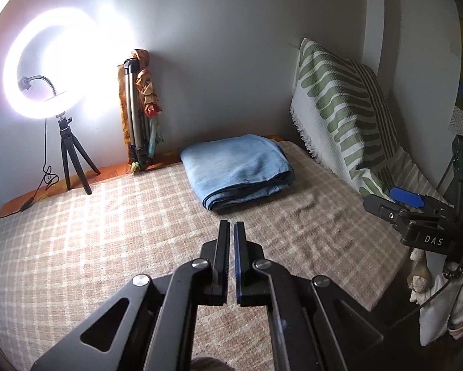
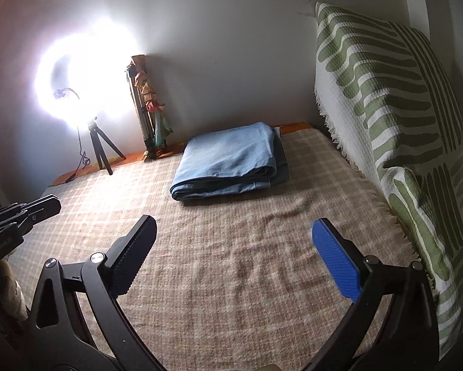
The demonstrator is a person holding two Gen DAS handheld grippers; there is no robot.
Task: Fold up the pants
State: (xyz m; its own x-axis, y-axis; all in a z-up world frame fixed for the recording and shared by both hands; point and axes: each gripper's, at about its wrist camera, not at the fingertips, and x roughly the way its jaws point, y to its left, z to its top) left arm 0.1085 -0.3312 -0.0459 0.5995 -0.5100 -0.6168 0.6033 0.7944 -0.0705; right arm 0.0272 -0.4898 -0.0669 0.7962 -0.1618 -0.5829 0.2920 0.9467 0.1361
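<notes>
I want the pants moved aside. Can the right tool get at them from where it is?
Probably yes. The right tool is open and empty, and only bare blanket lies between it and the folded pants; nothing blocks the way.

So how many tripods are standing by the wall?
2: a small black tripod under the ring light, and a taller folded tripod leaning on the wall beside it.

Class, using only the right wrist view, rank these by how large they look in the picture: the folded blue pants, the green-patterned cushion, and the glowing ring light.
1. Green-patterned cushion, though it lies nearest the camera, which inflates it.
2 and 3. Folded blue pants and ring light: alike; its glare blurs the edge, so unranked.
</notes>
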